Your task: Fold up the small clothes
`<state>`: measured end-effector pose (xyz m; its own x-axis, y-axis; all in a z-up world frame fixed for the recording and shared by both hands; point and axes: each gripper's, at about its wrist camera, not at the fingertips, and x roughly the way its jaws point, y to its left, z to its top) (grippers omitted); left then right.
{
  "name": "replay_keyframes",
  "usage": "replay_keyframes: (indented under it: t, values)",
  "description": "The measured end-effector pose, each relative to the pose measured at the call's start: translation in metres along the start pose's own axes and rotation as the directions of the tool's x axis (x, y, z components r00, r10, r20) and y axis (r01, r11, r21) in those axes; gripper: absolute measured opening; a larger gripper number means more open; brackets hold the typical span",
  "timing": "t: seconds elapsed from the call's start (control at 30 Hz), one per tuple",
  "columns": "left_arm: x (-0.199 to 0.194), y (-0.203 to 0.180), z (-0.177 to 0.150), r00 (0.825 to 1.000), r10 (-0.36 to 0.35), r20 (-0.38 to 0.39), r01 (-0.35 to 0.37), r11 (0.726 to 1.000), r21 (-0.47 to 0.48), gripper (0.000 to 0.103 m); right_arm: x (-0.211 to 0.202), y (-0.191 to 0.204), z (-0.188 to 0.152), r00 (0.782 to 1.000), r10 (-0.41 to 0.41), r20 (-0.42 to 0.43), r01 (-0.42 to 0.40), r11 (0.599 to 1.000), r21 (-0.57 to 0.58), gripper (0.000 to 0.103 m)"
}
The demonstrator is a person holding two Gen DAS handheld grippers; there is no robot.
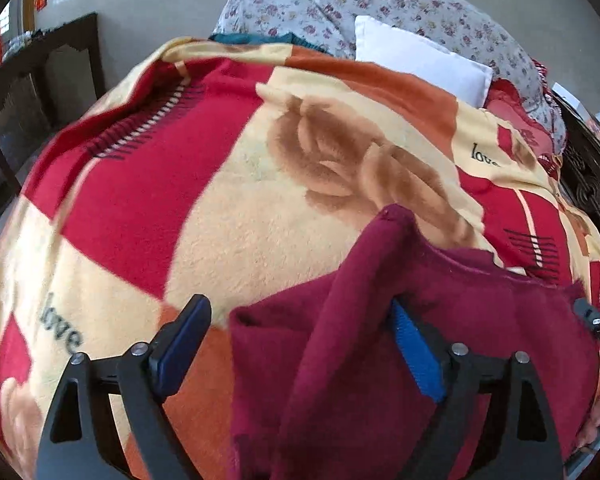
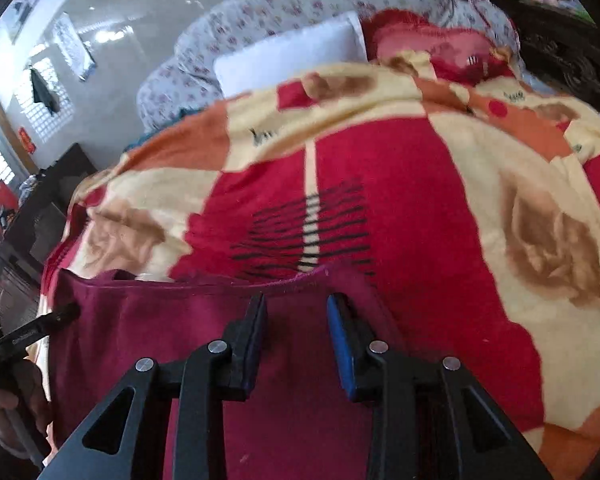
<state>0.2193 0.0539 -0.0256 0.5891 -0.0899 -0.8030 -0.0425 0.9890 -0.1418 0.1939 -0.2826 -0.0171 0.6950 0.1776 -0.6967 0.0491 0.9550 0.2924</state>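
A maroon garment (image 1: pixel 480 320) lies on a bed covered by a red, cream and orange blanket (image 1: pixel 204 208). My left gripper (image 1: pixel 300 320) is open wide; a raised fold of the maroon cloth drapes between its jaws and over the blue right pad (image 1: pixel 416 356). In the right wrist view the garment (image 2: pixel 172 328) spreads flat below my right gripper (image 2: pixel 298 312), which is open a little above the cloth near its far hem. The left gripper's fingertip (image 2: pixel 56 316) shows at the garment's left edge.
A white pillow (image 1: pixel 420 60) and a floral quilt (image 1: pixel 380 4) lie at the head of the bed. A dark carved headboard (image 1: pixel 596 184) runs along the right. A dark wooden table (image 1: pixel 36 80) stands left of the bed.
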Motion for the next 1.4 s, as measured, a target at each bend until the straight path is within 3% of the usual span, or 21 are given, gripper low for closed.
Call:
replay_keyframes:
  t: [0.13,0.3,0.47,0.53,0.6,0.73,0.83,0.97,1.03,1.17,1.3,1.37,1.4]
  values:
    - [-0.035,0.004,-0.018,0.999,-0.007,0.05,0.005,0.999,0.035,0.09,-0.049,0.009,-0.019,0.997,0.072,0.028,-0.072,0.997,-0.014,0.038]
    - [-0.076,0.01,-0.067,0.995,0.011,0.099,-0.022,0.994,0.106,0.09,-0.091,0.022,-0.061,0.997,0.073,-0.004,-0.073,0.993,-0.095,0.038]
    - [-0.072,0.021,-0.113,0.999,0.024,0.047,-0.027,0.998,0.065,0.09,-0.057,0.002,-0.088,0.995,0.017,-0.098,-0.019,0.999,-0.027,0.038]
    - [-0.059,0.025,-0.127,0.999,0.044,0.003,-0.044,0.998,0.054,0.09,-0.053,0.0,-0.087,0.996,0.031,-0.08,-0.032,0.999,-0.005,0.038]
    - [-0.06,0.029,-0.136,0.999,0.044,0.027,-0.045,0.998,0.037,0.09,-0.064,0.009,-0.083,0.998,0.013,-0.067,-0.014,1.0,-0.005,0.039]
    - [-0.064,0.031,-0.137,0.998,0.03,0.057,-0.031,0.999,0.022,0.09,-0.086,0.051,-0.082,0.999,0.038,-0.032,-0.042,0.992,-0.117,0.041]
    - [-0.063,0.036,-0.139,0.997,-0.001,0.077,0.0,1.0,0.008,0.09,-0.081,0.09,-0.082,0.994,0.102,-0.05,-0.109,0.978,-0.176,0.043]
    - [-0.065,0.045,-0.14,0.994,-0.045,0.096,0.047,0.999,-0.013,0.09,-0.053,0.139,-0.08,0.973,0.208,-0.097,-0.224,0.952,-0.209,0.043]
    - [-0.068,0.045,-0.139,0.993,-0.029,0.114,0.027,0.999,0.018,0.09,-0.035,0.171,-0.078,0.964,0.239,-0.113,-0.26,0.934,-0.244,0.044]
    - [-0.066,0.047,-0.138,0.993,-0.027,0.118,0.022,0.999,0.046,0.09,0.005,0.233,-0.066,0.947,0.286,-0.144,-0.315,0.913,-0.259,0.059]
    - [-0.061,0.057,-0.136,0.993,-0.066,0.093,0.066,0.998,0.005,0.09,0.048,0.269,-0.063,0.951,0.228,-0.208,-0.28,0.92,-0.273,0.06]
    - [-0.061,0.058,-0.136,0.993,-0.073,0.092,0.073,0.997,0.002,0.09,0.066,0.275,-0.062,0.956,0.179,-0.233,-0.245,0.923,-0.296,0.051]
    - [-0.06,0.058,-0.136,0.993,-0.073,0.089,0.073,0.997,0.002,0.09,0.073,0.278,-0.063,0.961,0.144,-0.236,-0.218,0.919,-0.328,0.015]
